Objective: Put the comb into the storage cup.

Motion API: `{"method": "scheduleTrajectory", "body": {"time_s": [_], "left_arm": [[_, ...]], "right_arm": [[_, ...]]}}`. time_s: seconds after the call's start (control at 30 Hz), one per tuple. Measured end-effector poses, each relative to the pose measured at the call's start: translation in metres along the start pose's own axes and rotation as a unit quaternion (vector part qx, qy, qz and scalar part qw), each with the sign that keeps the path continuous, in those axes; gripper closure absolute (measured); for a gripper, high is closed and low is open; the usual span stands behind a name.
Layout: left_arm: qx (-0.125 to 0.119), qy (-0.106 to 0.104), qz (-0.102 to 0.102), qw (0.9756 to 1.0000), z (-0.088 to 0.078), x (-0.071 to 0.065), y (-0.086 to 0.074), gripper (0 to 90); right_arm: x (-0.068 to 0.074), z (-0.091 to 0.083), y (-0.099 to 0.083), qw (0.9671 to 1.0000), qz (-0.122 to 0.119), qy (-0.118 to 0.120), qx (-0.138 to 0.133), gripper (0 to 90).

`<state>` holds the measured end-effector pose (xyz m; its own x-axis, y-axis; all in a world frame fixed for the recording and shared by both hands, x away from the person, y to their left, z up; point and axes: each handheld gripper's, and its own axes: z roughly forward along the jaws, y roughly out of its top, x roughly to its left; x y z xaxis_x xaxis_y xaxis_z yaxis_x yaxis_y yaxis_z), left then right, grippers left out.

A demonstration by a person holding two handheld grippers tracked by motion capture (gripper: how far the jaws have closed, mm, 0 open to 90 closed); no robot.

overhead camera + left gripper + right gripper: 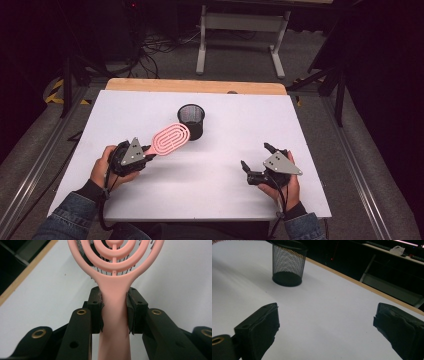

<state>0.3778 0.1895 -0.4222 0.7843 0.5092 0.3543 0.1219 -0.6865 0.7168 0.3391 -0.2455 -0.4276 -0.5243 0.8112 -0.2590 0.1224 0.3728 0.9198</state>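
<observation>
Above the tabletop, my left claw clamps the pink brush by its handle (beside the mesh cup); my right claw gapes empty.

I find no writing to read anywhere I look: no word, brand, number or label. The pink brush between my jaws is plain plastic, with rings and a stem but no lettering. The black mesh cup carries no tag. The white worktop is unmarked. The yellow and black stripes on the floor at the left are a warning pattern, not text.
</observation>
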Motion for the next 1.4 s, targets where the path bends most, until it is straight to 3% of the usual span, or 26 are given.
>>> {"method": "scheduleTrajectory", "body": {"time_s": [0.17,0.2,0.27,0.43,0.6,0.73,1.07,1.17,1.4], "left_arm": [[-0.026,0.01,-0.012,0.9995,-0.002,0.0,0.001,69.7],[-0.034,0.02,-0.015,0.9991,-0.002,-0.001,0.001,69.7],[-0.046,0.023,-0.019,0.9985,-0.003,-0.001,0.003,69.7],[-0.071,0.03,-0.027,0.9966,-0.003,-0.004,0.007,69.7],[-0.092,0.036,-0.034,0.9946,0.0,-0.009,0.011,69.7],[-0.112,0.037,-0.045,0.992,0.006,-0.014,0.014,69.7],[-0.124,0.029,-0.036,0.9911,0.018,-0.03,0.025,69.7],[-0.132,0.026,-0.037,0.9901,0.023,-0.036,0.029,69.7],[-0.134,0.021,-0.029,0.9903,0.03,-0.043,0.035,69.7]], "right_arm": [[0.003,0.001,0.009,0.9992,0.024,0.02,-0.023,6.0],[0.004,0.001,0.011,0.999,0.029,0.023,-0.027,5.9],[0.007,0.002,0.018,0.997,0.053,0.037,-0.043,5.9],[0.011,0.006,0.025,0.995,0.069,0.049,-0.053,7.9],[0.019,0.013,0.04,0.9908,0.087,0.073,-0.072,6.8],[0.026,0.019,0.05,0.988,0.091,0.092,-0.084,5.9],[0.048,0.036,0.067,0.9848,0.082,0.126,-0.086,5.4],[0.051,0.038,0.069,0.9832,0.087,0.134,-0.088,5.3],[0.053,0.041,0.073,0.9803,0.095,0.148,-0.09,5.2]]}}
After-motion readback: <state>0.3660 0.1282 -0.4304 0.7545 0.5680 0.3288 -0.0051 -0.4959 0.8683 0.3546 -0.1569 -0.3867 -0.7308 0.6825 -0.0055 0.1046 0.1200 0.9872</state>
